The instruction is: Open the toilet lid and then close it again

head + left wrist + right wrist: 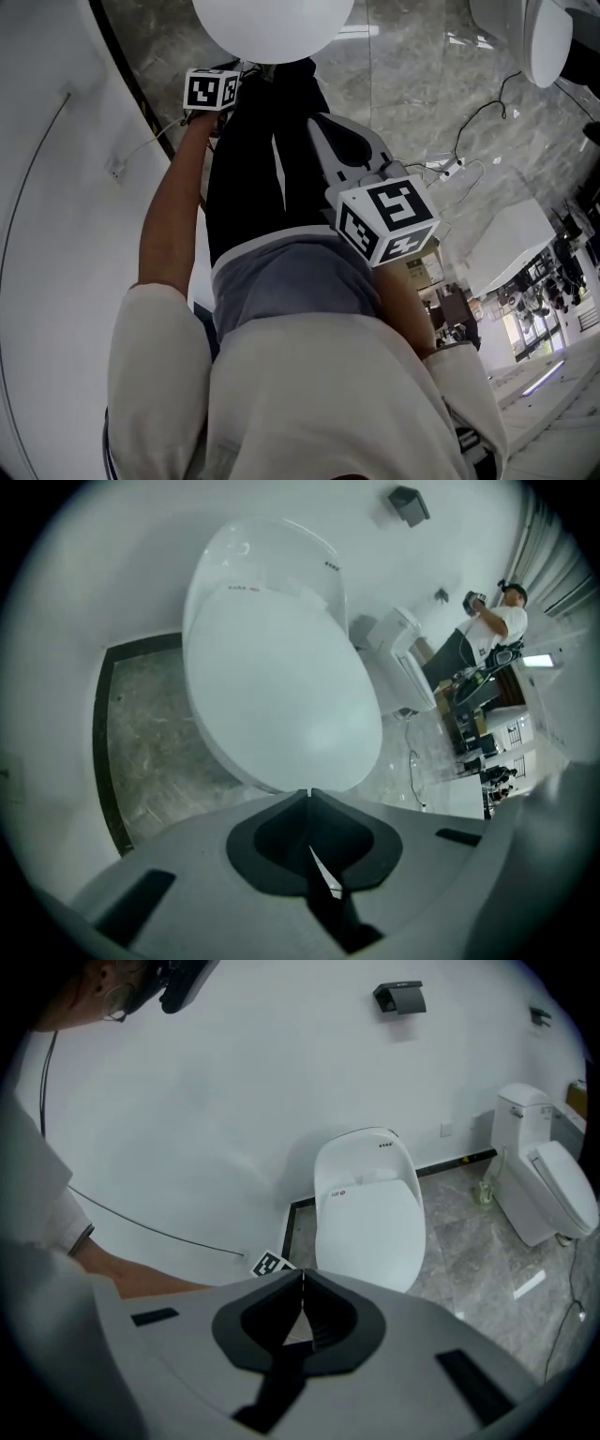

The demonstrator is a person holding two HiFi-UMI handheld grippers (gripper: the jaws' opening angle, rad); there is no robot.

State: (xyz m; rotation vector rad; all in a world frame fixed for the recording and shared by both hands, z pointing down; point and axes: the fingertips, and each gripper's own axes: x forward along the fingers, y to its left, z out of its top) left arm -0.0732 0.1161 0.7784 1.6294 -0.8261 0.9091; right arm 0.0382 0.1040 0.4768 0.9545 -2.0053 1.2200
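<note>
The white toilet (272, 23) stands against the wall with its oval lid (281, 686) lying flat and closed. It also shows in the right gripper view as the toilet (370, 1218) further off. My left gripper (307, 792) is shut with nothing between its tips and hovers just off the lid's front edge without touching it. Its marker cube (211, 89) sits left of the toilet's front. My right gripper (302, 1272) is also shut and empty. It is held nearer my body, pointing down toward the toilet, and shows as the gripper (317, 122) in the head view.
A second toilet (548, 1190) stands to the right. Cables (478, 122) trail over the marble floor on that side. A white wall (56, 187) with a black skirting strip runs close on the left. A person (487, 630) stands far back in the room.
</note>
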